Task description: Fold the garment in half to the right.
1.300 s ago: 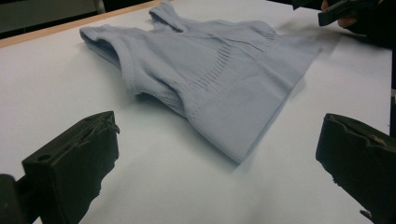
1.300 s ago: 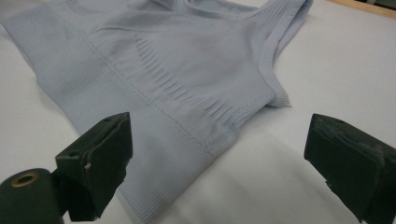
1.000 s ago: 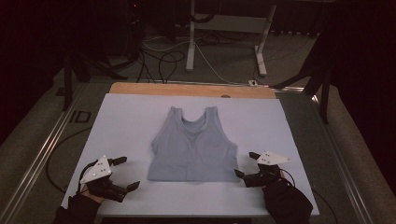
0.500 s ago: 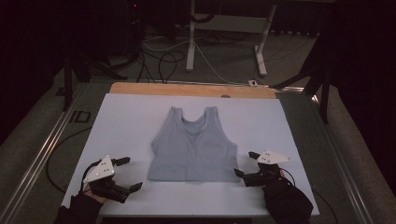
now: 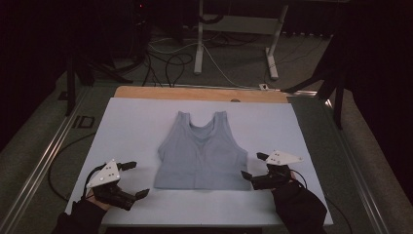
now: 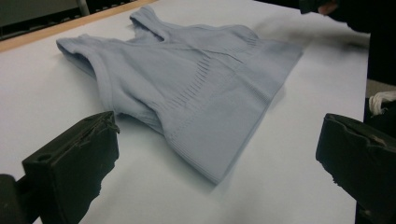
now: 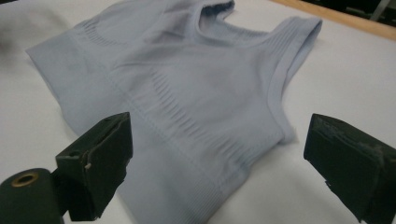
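From the high view, we see a pale blue tank top lying flat, straps away from us, in the middle of the white-covered desk. Our left gripper sits at the near left corner of the sheet, well apart from the hem, its jaws spread with nothing between them. Our right gripper rests just beside the garment's lower right corner, jaws likewise spread and empty. Beyond the desk's wooden far edge, cables trail across a dark floor between the legs of a stand.

From the left gripper view, we look along two black jaws standing wide apart over bare white sheet. The tank top lies ahead, its nearest hem corner pointing toward the gap between them but not yet inside it. The fabric is smooth, with no fold in it.

From the right gripper view, the jaws again stand wide, and the tank top fills the space ahead. Its ribbed hem corner reaches down between the two jaws, closer here than on the other side, though neither pad touches cloth.

We judge the work barely begun: the garment is laid out and both hands are positioned at its bottom edge, but no grasp is made. Taking hold of the hem corners and whatever handling follows are all left to do.
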